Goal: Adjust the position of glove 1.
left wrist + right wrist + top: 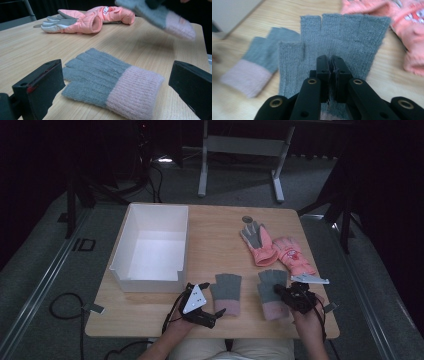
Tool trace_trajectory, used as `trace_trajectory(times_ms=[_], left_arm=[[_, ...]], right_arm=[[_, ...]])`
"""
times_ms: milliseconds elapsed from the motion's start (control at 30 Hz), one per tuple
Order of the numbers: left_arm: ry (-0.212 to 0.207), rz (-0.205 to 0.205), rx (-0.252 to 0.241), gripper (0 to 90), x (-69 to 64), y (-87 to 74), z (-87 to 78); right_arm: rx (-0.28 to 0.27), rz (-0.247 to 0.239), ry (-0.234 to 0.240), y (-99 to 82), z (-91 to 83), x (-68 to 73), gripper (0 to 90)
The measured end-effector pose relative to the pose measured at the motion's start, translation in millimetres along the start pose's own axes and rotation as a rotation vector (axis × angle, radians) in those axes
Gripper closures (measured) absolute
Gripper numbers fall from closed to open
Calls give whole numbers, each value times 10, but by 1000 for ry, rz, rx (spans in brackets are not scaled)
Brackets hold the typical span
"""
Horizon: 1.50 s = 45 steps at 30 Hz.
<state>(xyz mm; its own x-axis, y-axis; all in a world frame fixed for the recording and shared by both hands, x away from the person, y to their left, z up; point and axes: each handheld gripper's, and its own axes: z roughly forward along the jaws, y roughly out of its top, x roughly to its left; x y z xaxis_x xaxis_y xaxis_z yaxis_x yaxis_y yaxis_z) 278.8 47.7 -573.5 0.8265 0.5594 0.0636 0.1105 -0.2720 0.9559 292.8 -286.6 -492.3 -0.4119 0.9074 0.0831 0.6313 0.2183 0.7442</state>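
Fingers of the left gripper (218,311) stand wide, one grey-and-pink glove (110,81) flat on the tabletop (215,250) between them (untouched). Right gripper (329,65) pinches the other knit glove (342,40), lifted, beside the orange gloves (277,251).

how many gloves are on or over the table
4: two orange ski gloves far right, one grey knit glove by the left gripper, one pinched by the right gripper.

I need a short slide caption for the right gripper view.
Right gripper shut on a grey knit glove, its twin lying on the table.
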Motion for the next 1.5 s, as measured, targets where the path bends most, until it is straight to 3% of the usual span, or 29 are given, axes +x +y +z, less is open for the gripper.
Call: trace_trajectory(times_ms=[67,167,200,433,600,767,967,1067,1133,1200,1267,1367,1500], left_arm=[[-3,-1,-3,0,-2,1,3],[-3,-3,-4,0,-1,0,3],[-3,-2,-3,0,-4,1,3],[-2,4,0,0,-7,2,1],[-2,8,-1,0,-10,1,-1],[-2,6,-2,0,-9,1,0],[-3,6,-1,0,-7,1,-2],[-3,3,-1,0,-5,1,0],[-5,1,-4,0,-2,-1,-1],[-6,3,-2,0,-4,0,-1],[-6,2,-2,0,-4,0,-1],[-7,1,-1,0,-2,-1,-4],[-5,-2,-1,0,-1,-1,-3]], right_arm=[[30,8,-14,-78,122,-48,852],[33,13,-14,-91,151,-61,852],[48,44,-30,-136,272,-120,852],[65,79,-65,-189,432,-201,849],[91,78,-94,-247,523,-229,808],[81,57,-114,-282,551,-212,728],[86,43,-94,-264,539,-219,675],[88,10,-53,-214,507,-234,646],[77,-56,-23,-170,469,-228,641],[75,-77,-9,-156,456,-234,636],[65,-151,32,-100,403,-274,631],[70,-221,76,-54,354,-340,629],[113,-306,74,-35,369,-393,623]])
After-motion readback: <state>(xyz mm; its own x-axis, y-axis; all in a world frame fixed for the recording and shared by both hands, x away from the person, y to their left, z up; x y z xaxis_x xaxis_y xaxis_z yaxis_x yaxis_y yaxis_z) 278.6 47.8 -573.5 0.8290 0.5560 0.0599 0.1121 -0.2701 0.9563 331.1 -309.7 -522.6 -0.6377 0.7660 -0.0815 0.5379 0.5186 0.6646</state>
